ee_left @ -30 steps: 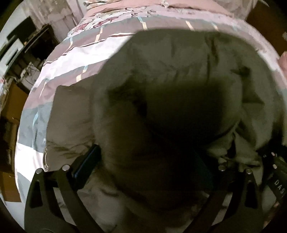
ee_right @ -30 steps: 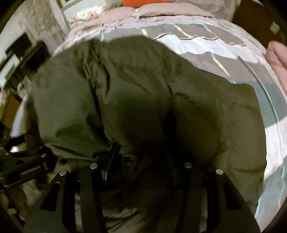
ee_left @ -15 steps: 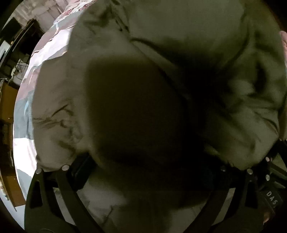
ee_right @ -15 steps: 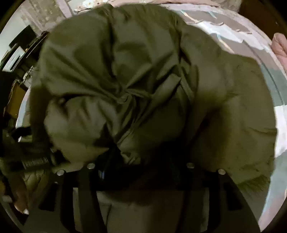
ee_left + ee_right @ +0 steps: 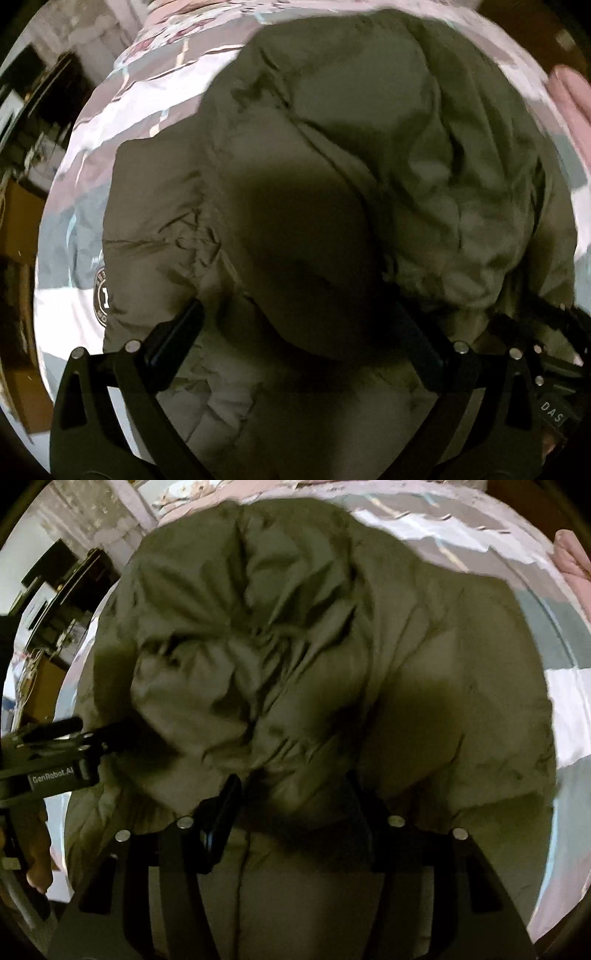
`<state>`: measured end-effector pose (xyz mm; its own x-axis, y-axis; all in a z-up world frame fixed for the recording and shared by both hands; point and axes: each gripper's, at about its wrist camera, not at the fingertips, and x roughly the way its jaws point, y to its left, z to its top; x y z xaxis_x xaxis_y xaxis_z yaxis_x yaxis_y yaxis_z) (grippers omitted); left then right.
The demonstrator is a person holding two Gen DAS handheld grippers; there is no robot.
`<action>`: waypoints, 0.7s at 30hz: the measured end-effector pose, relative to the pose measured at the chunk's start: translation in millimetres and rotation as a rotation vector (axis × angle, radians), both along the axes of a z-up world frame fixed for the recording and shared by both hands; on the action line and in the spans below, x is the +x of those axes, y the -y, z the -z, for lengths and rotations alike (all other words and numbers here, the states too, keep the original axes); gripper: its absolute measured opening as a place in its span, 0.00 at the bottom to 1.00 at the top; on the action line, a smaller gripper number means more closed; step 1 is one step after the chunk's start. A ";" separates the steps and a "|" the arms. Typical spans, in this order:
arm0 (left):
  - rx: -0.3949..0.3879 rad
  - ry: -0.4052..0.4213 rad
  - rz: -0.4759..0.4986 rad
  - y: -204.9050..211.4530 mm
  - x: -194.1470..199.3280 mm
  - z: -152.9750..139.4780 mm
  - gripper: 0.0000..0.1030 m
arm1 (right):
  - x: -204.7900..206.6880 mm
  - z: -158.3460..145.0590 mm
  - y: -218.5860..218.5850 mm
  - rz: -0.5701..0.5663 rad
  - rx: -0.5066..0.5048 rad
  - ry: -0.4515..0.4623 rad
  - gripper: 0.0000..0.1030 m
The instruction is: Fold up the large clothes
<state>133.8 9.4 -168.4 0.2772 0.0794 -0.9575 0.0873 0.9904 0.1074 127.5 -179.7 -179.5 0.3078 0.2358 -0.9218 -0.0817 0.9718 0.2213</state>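
A bulky olive-green padded jacket (image 5: 332, 177) lies heaped on a bed and fills both views; in the right wrist view the jacket (image 5: 295, 646) is bunched in thick folds. A round dark logo patch (image 5: 102, 301) shows on its left side. My left gripper (image 5: 306, 332) has its jaws set wide with a thick fold of the jacket between them. My right gripper (image 5: 295, 805) also has jacket fabric bulging between its fingers. The left gripper's body (image 5: 55, 764) shows at the left of the right wrist view, its tips buried in the jacket.
The bed has a striped pink, white and grey cover (image 5: 155, 85), also seen on the right (image 5: 565, 686). A pink cloth (image 5: 572, 99) lies at the right edge. Dark furniture and shelves (image 5: 33, 110) stand left of the bed.
The jacket's upper part was swung over towards the far side of the bed and has settled lower, uncovering bed cover again. Both grippers stay in the fabric.
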 end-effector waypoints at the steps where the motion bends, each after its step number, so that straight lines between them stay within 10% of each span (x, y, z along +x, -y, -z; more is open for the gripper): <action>1: 0.010 -0.019 0.011 1.8 0.3 7.1 0.98 | 0.2 3.5 -2.2 -0.001 -0.018 0.003 0.55; 21: 0.027 -0.025 -0.042 7.4 29.8 43.5 0.98 | 36.5 22.8 -25.2 -0.007 -0.084 0.021 0.60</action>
<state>163.5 1.9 -211.9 0.2489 0.1160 -0.9616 0.0484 0.9901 0.1320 164.1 -154.5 -202.2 0.3254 0.1603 -0.9319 -0.0924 0.9862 0.1373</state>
